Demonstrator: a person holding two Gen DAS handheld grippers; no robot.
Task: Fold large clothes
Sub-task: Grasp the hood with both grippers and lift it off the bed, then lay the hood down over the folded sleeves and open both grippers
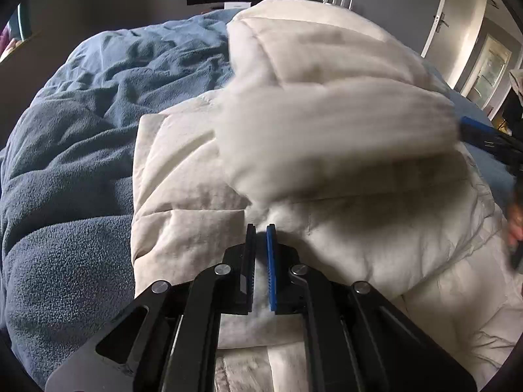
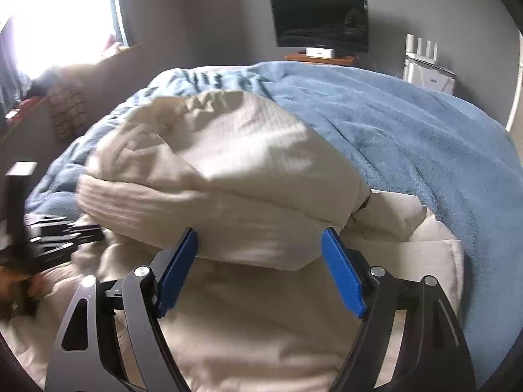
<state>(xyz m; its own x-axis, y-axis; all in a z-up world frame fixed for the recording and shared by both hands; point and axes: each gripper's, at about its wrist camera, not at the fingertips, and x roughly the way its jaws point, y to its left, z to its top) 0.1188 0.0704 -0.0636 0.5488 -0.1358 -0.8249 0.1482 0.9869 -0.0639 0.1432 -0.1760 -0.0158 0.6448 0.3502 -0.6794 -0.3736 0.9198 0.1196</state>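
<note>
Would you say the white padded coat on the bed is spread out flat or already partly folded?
Partly folded. One bulky part of the coat is doubled back over the flatter part lying on the blue blanket.

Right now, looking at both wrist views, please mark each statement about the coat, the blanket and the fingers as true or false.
1. The white padded coat lies on a blue blanket. True.
2. The left gripper has its fingers wide apart. False: they are shut, pinching coat fabric.
3. The right gripper is open. True.
4. The television is showing a bright picture. False: its screen is dark.
5. The blanket is red. False: it is blue.
</note>
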